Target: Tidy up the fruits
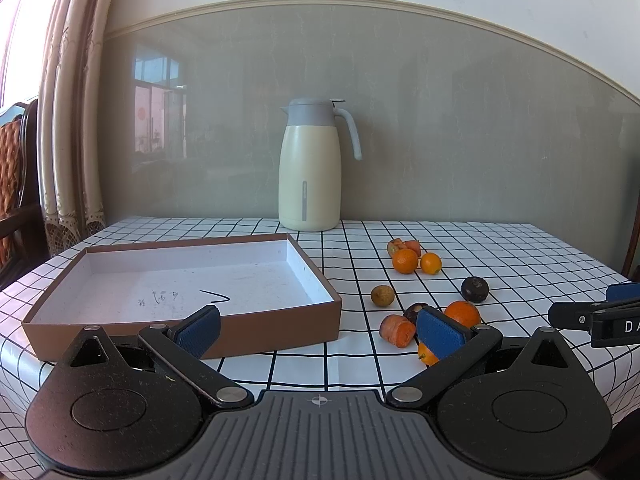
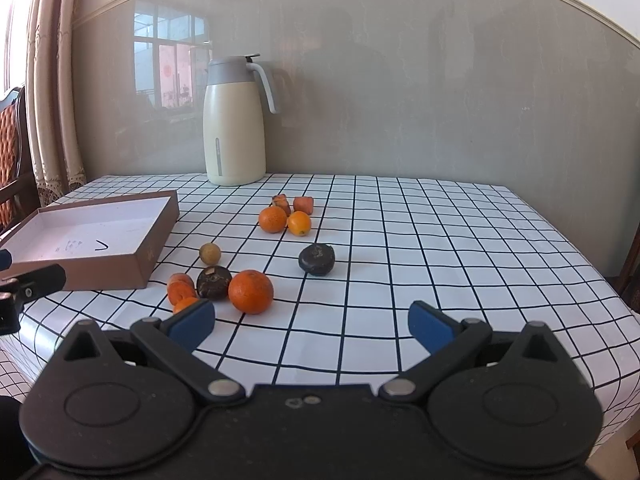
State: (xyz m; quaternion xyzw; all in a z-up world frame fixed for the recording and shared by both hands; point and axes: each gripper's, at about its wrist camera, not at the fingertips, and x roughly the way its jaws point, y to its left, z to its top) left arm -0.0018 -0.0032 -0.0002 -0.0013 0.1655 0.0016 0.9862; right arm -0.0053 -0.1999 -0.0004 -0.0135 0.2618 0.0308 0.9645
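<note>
My right gripper (image 2: 312, 326) hangs with its fingers spread apart, gripping nothing. Just ahead and left of it sits a bright, dimpled large orange (image 2: 251, 291) touching a dark wrinkled fruit (image 2: 213, 282). Farther ahead lies a blackened round fruit (image 2: 317, 259). My left gripper (image 1: 320, 330) gapes too, the brown box (image 1: 256, 330) before it, bare inside.
</note>
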